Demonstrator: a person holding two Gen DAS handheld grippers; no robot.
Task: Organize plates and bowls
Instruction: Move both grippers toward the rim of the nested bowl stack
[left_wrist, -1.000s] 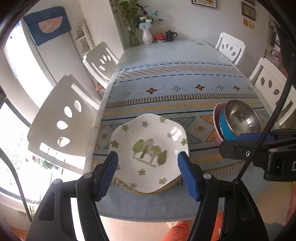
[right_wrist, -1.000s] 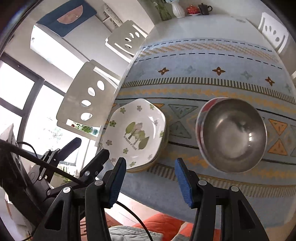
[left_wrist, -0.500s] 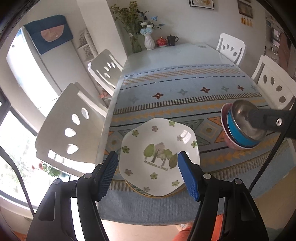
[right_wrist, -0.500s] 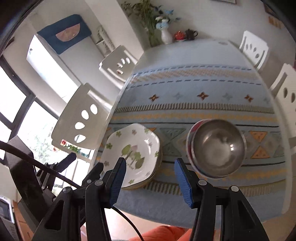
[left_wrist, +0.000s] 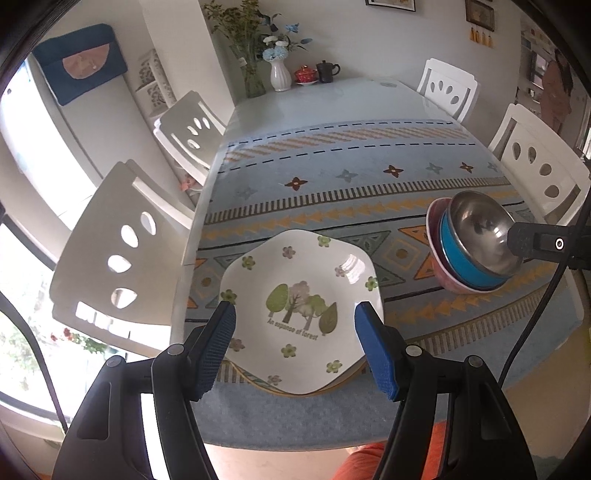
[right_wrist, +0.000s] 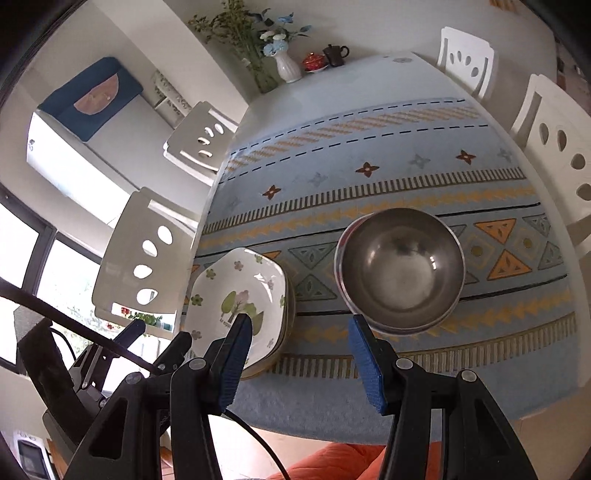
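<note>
A white plate printed with trees and flowers (left_wrist: 301, 306) tops a small stack near the table's front left edge; it also shows in the right wrist view as the plate stack (right_wrist: 240, 295). To its right stands a nest of bowls (left_wrist: 472, 243): a steel bowl (right_wrist: 400, 266) inside a blue one inside a pink one. My left gripper (left_wrist: 295, 347) hovers above the plate's near rim, open, nothing between its blue pads. My right gripper (right_wrist: 299, 354) hangs open over the cloth between plate stack and bowls, touching neither.
A patterned blue cloth (left_wrist: 351, 166) covers the table's near half. White chairs (left_wrist: 122, 236) stand along the left and the right (left_wrist: 535, 158) sides. A vase with flowers (left_wrist: 280, 74), a red pot and a dark teapot sit at the far end.
Both grippers have drawn back and up from the table, so plate and bowls look smaller and farther. The right wrist view has rolled. Jaws are unchanged; plates and bowls have not moved.
</note>
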